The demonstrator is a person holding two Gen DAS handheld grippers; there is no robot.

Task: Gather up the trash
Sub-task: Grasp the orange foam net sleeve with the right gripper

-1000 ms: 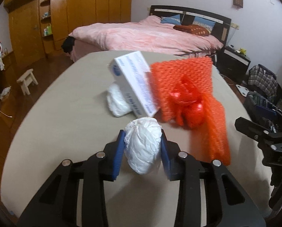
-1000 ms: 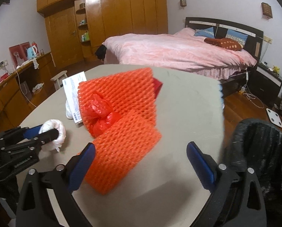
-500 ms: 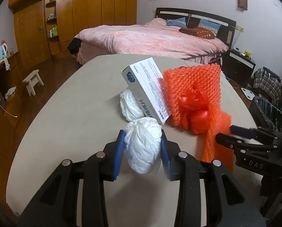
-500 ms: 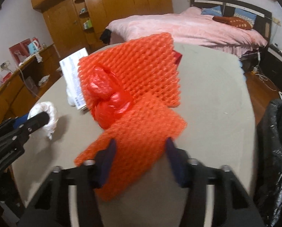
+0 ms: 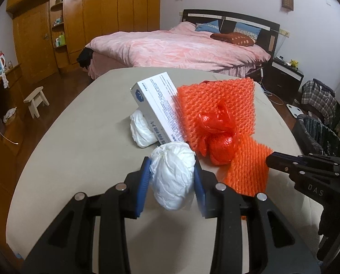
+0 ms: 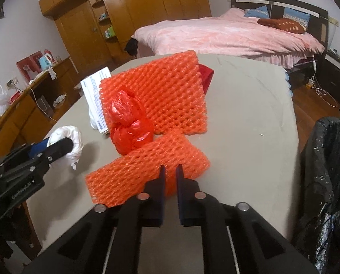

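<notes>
The left gripper (image 5: 172, 178) has its blue pads squeezed tight on a crumpled white paper ball (image 5: 172, 178), held a little above the table (image 5: 78, 150). The right gripper (image 6: 170, 178) has just been closing, and its two pads now pinch the near edge of a small orange foam net (image 6: 147, 171) that lies flat on the table.

So both hands look full of trash, and I think this is the grabbing step, just about done. The next move, I guess, is to lift both things and carry them to the right, to the bin with the black bag (image 6: 329, 159) that stands just beside the table. The net is thin and floppy (it could slip out), so the pinch needs to be firm.

Farther off, more trash waits: a big orange foam net (image 6: 156, 96), a knotted red plastic bag (image 6: 130, 123) on its near left corner, a white box (image 5: 156, 105) leaning on a second white paper ball (image 5: 141, 130).

The box has a blue round mark and rows of small print, too tiny for me to read. The right gripper's side shows the letters "DAS" in the left camera's view. The left gripper has pale writing too, but it is too blurry to read
</notes>
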